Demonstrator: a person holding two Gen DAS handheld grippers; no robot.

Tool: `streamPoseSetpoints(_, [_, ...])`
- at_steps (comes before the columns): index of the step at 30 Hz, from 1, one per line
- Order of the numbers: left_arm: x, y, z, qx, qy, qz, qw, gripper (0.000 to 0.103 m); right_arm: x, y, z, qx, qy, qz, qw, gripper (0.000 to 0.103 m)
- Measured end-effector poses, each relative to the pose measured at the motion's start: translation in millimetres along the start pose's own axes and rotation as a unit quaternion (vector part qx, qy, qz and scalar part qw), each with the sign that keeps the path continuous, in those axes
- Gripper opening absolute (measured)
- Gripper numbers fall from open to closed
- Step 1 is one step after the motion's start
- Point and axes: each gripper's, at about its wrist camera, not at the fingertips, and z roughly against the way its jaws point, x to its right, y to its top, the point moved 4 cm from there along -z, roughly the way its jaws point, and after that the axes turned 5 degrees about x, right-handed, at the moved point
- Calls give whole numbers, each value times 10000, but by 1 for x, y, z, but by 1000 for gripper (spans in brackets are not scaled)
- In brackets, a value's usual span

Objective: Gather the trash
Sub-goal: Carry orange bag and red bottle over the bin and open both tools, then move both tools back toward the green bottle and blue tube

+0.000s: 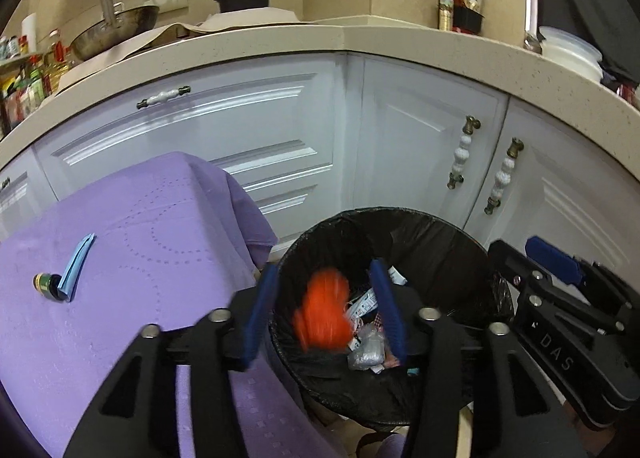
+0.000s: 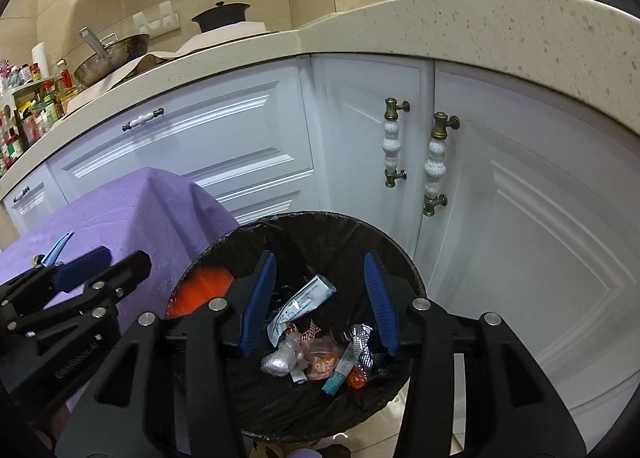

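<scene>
Over the black-lined bin (image 1: 460, 250), both tools hung with jaws parted and nothing pressed between them; a blurred orange thing (image 1: 324, 310) sat between the left gripper's (image 1: 326, 314) fingers — untouched; wrappers (image 2: 316, 350) lay in the bin beneath the right gripper (image 2: 320, 302); a small bottle (image 1: 48, 285) remained on the purple cloth (image 1: 132, 250).

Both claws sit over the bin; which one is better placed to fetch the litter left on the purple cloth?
Left claw, probably: it is open and empty, and the purple cloth with the blue wrapper and small green cap lies on its side. The right claw is farther away.
</scene>
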Motion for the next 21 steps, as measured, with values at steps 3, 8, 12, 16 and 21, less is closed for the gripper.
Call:
streamPoseSetpoints(3, [-4, -1, 2, -24, 21, 39, 10000, 54, -3, 0, 1, 7, -1, 25, 10000, 45])
streamPoseSetpoints(8, [-18, -3, 11, -32, 68, 152, 9999, 54, -14, 4, 7, 44, 102, 82, 9999, 45])
streamPoseSetpoints(12, [-36, -6, 22, -18, 177, 206, 9996, 54, -33, 8, 11, 62, 283, 194, 9994, 45])
streamPoseSetpoints(16, [-68, -11, 38, 24, 409, 404, 9983, 54, -63, 10, 11, 24, 624, 293, 9976, 45])
streamPoseSetpoints(21, [-114, -21, 59, 64, 808, 621, 9948, 54, -114, 9, 13, -27, 1114, 408, 9929, 45])
